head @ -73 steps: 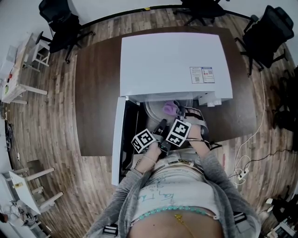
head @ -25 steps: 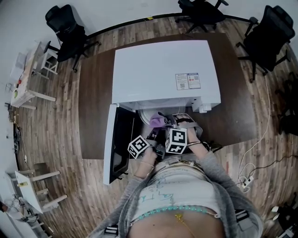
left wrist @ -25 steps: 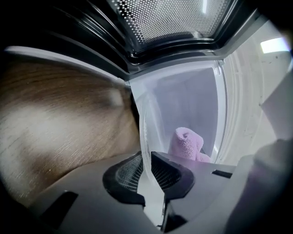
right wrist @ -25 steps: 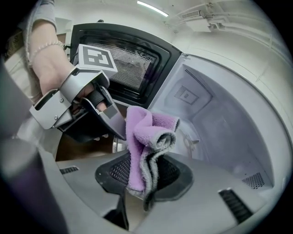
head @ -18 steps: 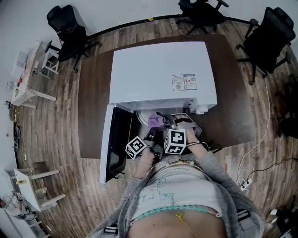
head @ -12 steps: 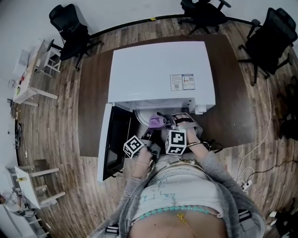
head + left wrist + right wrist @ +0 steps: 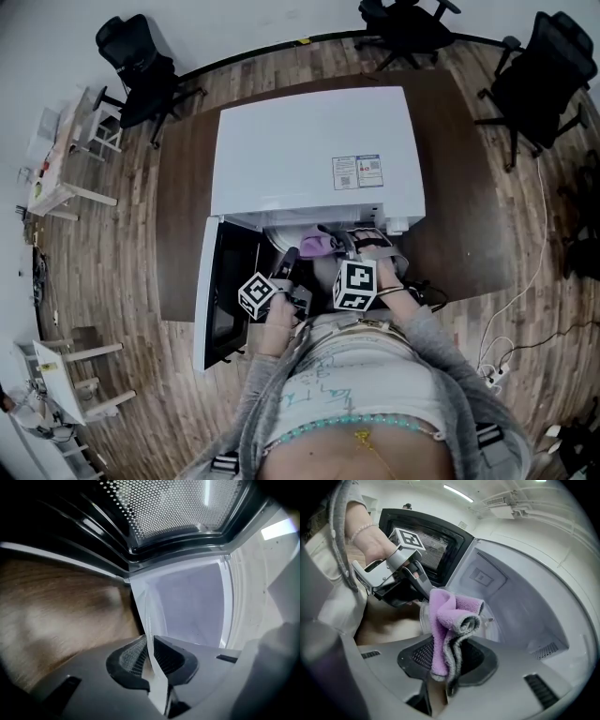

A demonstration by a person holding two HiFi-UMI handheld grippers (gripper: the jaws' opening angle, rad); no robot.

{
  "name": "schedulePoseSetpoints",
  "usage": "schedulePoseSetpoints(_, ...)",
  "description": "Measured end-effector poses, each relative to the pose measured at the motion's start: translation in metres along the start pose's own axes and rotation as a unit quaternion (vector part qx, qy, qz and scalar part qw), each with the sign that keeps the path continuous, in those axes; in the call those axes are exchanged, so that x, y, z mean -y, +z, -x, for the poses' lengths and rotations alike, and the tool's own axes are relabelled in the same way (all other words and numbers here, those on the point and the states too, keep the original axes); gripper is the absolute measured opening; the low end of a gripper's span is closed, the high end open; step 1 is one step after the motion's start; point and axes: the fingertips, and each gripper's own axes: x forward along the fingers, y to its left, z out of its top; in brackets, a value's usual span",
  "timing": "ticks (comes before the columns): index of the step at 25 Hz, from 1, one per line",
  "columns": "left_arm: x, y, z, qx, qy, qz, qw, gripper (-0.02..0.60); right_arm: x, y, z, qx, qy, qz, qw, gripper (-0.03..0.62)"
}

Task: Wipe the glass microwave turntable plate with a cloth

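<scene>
1. At the far left, a black office chair (image 7: 141, 66) stands on the wooden floor (image 7: 103, 281), just off the far left corner of the dark brown table (image 7: 183, 216).
2. The microwave door (image 7: 217, 300) hangs open to the left of the cavity. Its dotted window mesh fills the top of the left gripper view.
3. The left gripper (image 7: 286, 261) reaches into the near left of the opening, with its marker cube toward the person. Its jaws have just been closing. They are clamped on the rim of the glass plate (image 7: 149, 616), whose thin clear edge runs straight between the two pads.
4. The glass plate sits at the mouth of the cavity. It is held by its left rim, and its face is turned toward the right gripper. From that side it shows as a clear disc behind the cloth.
5. The cloth (image 7: 450, 620) is purple with a grey edge and folded into a loose bunch. It is just in front of the plate's face, but whether it touches the glass cannot be told.
6. The right gripper (image 7: 447, 654) is closed on the lower part of the cloth, which sticks up from between its pads. From above it lies right of the left gripper.
7. The white microwave (image 7: 314, 150) stands on the table, with a printed label on the right of its top.
8. More black chairs (image 7: 548, 66) stand beyond the table's far right.
</scene>
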Motion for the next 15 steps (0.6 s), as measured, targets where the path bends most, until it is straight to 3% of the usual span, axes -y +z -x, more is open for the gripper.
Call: schedulePoseSetpoints(15, 0.012, 0.022, -0.035, -0.005, -0.011, 0.013, 0.9998, 0.043, 0.006, -0.005, 0.0, -0.009, -0.011, -0.027, 1.0, 0.117)
